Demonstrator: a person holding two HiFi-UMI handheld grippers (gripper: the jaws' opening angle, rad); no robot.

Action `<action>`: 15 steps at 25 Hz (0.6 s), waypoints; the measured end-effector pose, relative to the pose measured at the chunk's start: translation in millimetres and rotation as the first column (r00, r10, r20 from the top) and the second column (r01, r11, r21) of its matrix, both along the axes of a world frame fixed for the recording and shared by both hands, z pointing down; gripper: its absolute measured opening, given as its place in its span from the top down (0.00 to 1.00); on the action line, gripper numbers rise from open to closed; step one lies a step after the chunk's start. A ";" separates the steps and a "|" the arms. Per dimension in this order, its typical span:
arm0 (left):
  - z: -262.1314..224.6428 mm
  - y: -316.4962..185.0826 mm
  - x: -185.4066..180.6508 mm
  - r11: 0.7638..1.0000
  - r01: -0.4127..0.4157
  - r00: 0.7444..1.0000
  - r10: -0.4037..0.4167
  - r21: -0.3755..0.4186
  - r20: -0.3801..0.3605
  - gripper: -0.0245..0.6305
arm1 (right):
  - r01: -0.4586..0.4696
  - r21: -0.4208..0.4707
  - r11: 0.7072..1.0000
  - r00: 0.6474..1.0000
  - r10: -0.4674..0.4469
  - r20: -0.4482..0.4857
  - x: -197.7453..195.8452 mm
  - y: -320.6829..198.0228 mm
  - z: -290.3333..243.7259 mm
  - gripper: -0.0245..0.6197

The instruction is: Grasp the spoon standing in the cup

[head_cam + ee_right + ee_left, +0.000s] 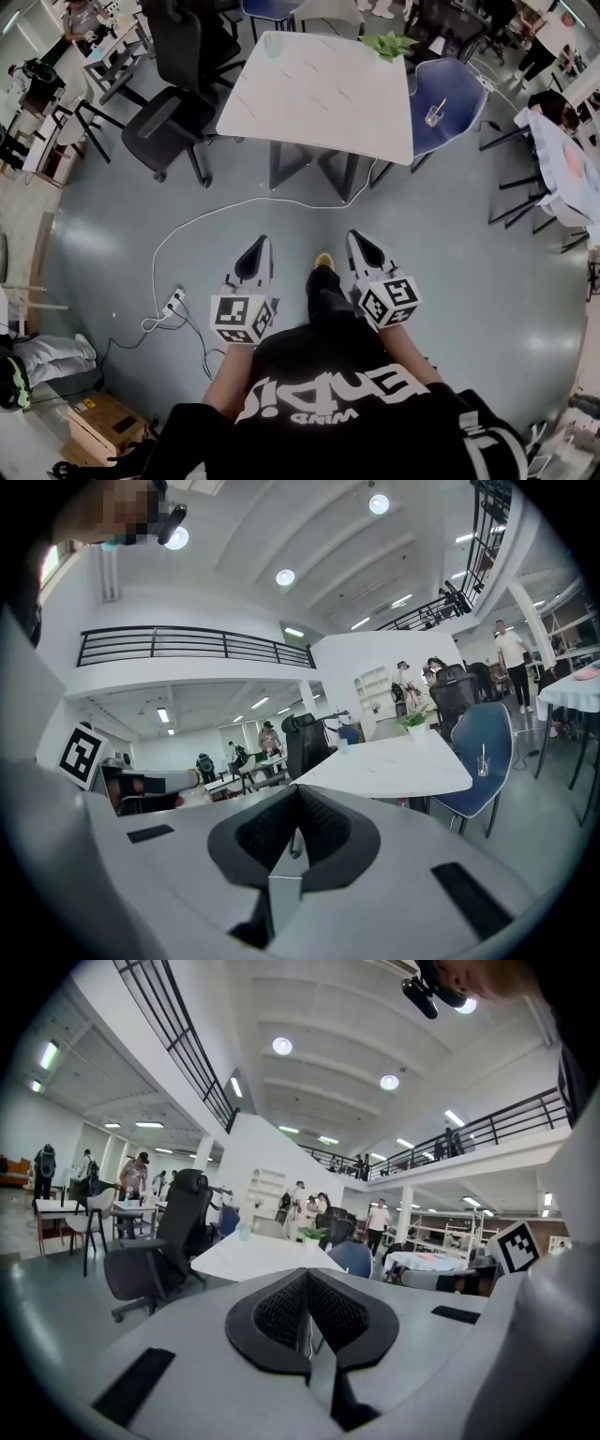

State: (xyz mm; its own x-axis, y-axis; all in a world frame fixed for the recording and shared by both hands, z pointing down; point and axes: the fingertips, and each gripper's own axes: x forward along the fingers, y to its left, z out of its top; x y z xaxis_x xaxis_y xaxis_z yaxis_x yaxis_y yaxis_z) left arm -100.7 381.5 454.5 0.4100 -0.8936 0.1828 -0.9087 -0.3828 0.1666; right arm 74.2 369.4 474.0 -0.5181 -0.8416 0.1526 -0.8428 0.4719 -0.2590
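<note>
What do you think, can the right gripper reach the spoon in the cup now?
Probably not yet. The right gripper is shut, and the cup with the spoon sits far off on the blue chair. Open floor lies between.

A small clear cup (433, 117) is set upright on the seat of a blue chair (464, 94), just beside the corner of a white table (319, 94); a slim spoon (440, 105) is stood in it, slightly tilted, handle uppermost
</note>
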 end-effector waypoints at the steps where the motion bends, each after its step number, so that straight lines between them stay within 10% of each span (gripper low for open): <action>1: -2.5 -8.9 1.0 1.000 0.001 1.000 -0.001 0.001 -0.003 0.95 | 0.004 -0.001 1.000 1.000 -0.004 -0.001 0.3 -8.9 -2.3 0.94; 15: -22.8 -140.7 17.2 0.999 0.043 0.999 -0.043 -0.006 0.005 0.95 | 0.050 -0.004 0.999 0.999 -0.050 -0.011 19.8 -144.5 -25.5 0.94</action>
State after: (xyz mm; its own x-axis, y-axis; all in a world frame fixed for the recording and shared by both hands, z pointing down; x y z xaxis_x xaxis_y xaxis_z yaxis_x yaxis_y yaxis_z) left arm -83.5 240.7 431.7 0.3705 -0.9092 0.1900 -0.9250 -0.3425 0.1647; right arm 94.0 224.9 448.5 -0.5581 -0.8139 0.1615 -0.8208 0.5131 -0.2510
